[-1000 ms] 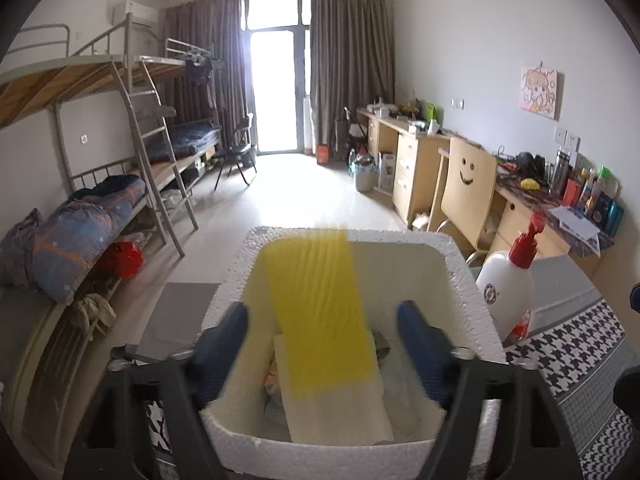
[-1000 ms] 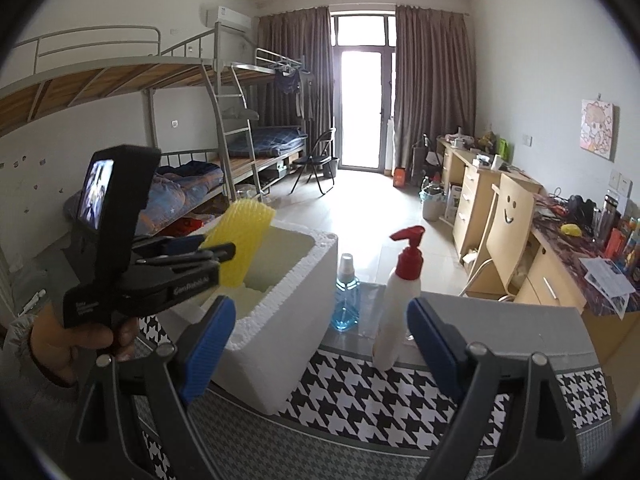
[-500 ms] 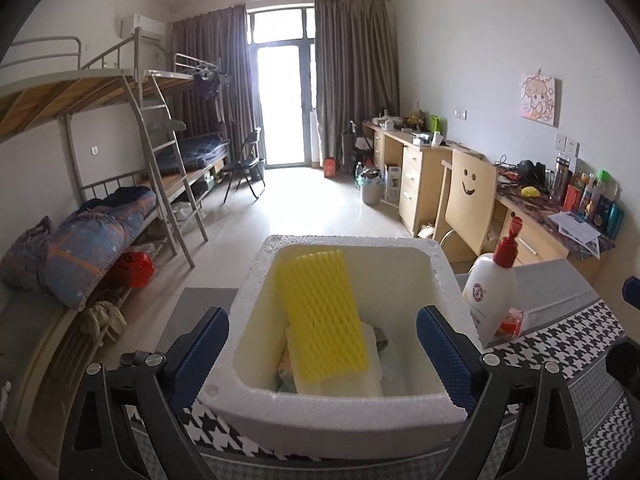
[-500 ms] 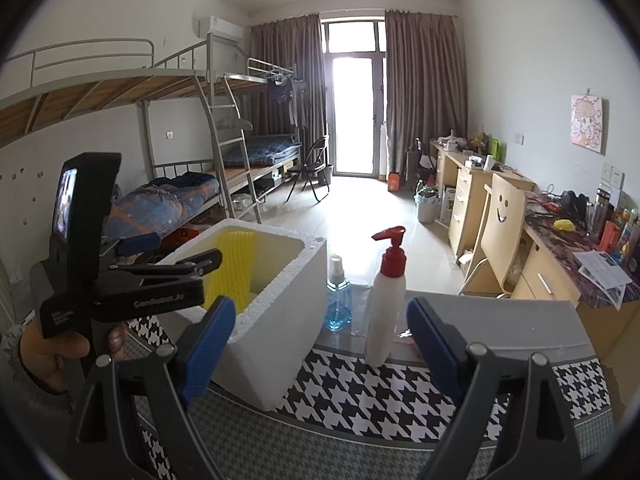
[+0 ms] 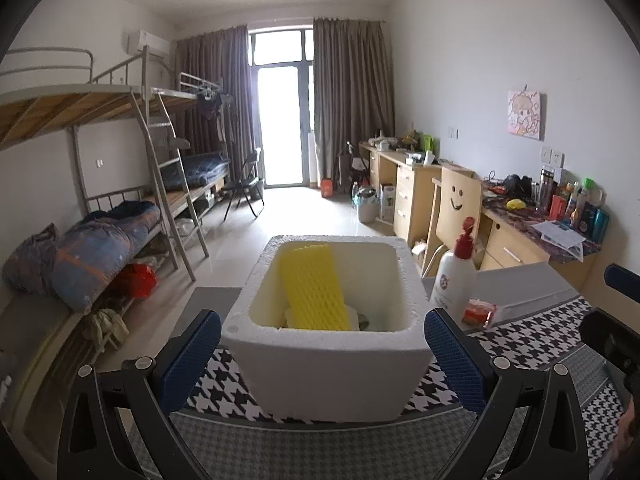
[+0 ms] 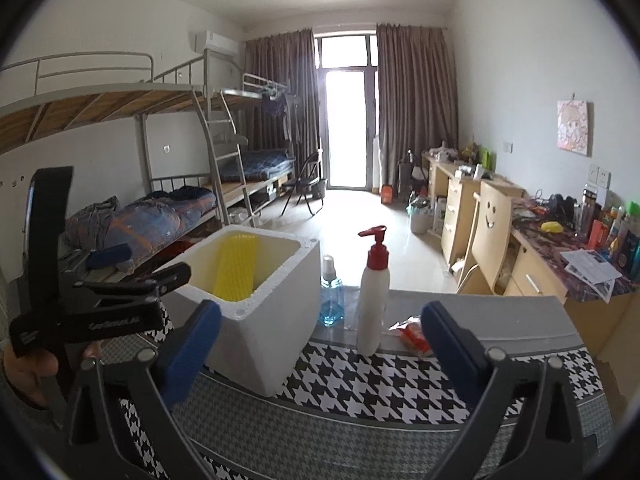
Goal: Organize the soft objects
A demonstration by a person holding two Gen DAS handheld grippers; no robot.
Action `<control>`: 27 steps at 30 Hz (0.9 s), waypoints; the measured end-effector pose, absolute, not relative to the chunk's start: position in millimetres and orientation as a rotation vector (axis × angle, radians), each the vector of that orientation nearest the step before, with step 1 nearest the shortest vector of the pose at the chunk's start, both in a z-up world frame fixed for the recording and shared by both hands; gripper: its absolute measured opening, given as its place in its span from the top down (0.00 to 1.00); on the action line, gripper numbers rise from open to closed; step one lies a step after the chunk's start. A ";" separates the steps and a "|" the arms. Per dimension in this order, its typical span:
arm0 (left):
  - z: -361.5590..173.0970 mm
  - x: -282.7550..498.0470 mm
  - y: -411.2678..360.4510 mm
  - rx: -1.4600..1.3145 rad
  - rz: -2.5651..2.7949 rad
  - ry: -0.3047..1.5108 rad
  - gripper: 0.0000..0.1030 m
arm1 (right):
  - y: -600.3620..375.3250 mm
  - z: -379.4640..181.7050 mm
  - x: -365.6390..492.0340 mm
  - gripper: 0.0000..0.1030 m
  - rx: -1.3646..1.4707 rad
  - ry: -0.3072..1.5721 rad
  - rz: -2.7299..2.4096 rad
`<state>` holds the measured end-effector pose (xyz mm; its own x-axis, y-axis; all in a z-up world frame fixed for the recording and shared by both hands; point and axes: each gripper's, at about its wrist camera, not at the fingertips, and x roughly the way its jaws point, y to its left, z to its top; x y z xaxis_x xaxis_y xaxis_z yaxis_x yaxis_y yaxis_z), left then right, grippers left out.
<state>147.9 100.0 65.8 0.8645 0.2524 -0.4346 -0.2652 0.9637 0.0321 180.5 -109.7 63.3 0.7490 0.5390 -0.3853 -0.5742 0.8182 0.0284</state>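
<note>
I see the yellow foam sheet [image 5: 314, 286] leaning lengthwise in the box [image 5: 332, 354], top tilted away; both hand-held grippers, left [image 5: 322, 354] and right [image 6: 320, 350], opening empty.

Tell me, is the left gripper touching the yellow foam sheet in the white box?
Apart. In the left wrist view the left gripper, jaws opening, sits outside the foam box, while the yellow foam sheet leans inside.
</note>
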 end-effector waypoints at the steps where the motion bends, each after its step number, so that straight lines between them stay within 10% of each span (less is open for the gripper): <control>1: 66.7 142.4 99.2 -0.027 0.273 0.443 0.01 | -111.7 64.5 177.6 0.02 -0.092 0.388 0.609; 27: 62.5 46.2 66.9 -0.019 0.237 0.282 0.01 | -144.3 57.1 106.5 0.01 -0.055 0.305 0.615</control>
